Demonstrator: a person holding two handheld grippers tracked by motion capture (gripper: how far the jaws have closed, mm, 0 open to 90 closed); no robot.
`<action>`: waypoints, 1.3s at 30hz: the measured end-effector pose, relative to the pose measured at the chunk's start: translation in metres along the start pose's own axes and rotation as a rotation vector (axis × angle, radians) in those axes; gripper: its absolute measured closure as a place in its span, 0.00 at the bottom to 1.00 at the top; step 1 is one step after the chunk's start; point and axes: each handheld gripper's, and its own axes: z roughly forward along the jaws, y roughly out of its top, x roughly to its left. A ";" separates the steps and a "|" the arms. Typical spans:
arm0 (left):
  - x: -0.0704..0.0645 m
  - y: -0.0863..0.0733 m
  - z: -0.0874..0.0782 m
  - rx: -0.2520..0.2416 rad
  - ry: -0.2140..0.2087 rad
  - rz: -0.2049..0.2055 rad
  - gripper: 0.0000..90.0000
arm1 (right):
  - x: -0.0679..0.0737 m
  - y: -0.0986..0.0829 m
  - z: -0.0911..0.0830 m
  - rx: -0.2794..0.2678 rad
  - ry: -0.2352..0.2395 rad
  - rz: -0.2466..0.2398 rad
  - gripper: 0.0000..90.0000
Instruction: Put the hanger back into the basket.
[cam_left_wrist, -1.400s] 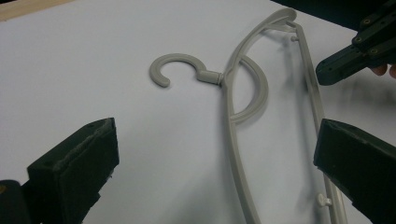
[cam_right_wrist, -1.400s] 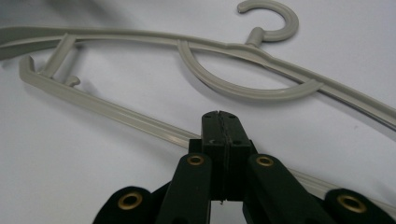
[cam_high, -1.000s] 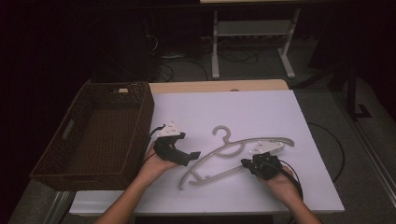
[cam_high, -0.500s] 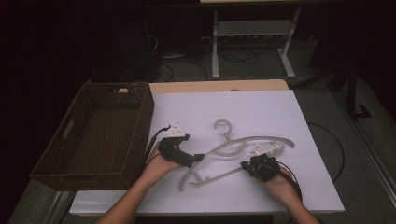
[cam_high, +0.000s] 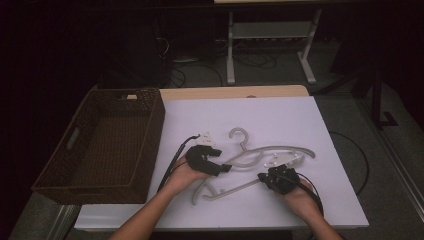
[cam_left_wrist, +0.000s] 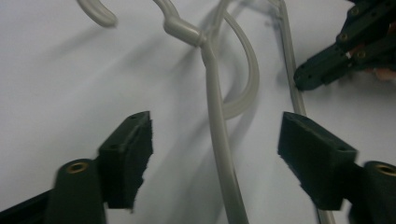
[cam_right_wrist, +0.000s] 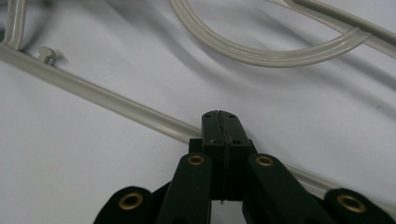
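High view, left claw (cam_high: 223, 168) now straddling hanger (cam_high: 260, 155), right claw (cam_high: 263, 179) unmoved

this looks like a lab or a recording room. it is dark around a white surface (cam_high: 280, 120), black cables (cam_high: 190, 75) lie on the grey floor behind it, and a metal stand (cam_high: 270, 45) is placed there.
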 end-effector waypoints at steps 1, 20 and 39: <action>0.000 0.000 0.000 0.000 0.000 0.000 0.39 | 0.000 0.000 0.000 0.001 0.000 0.002 1.00; 0.002 -0.003 0.016 0.071 -0.057 -0.035 0.80 | 0.000 0.000 0.000 0.000 0.000 -0.003 1.00; -0.005 0.005 0.010 0.064 0.000 -0.034 0.90 | 0.000 0.000 -0.001 0.003 -0.004 -0.011 1.00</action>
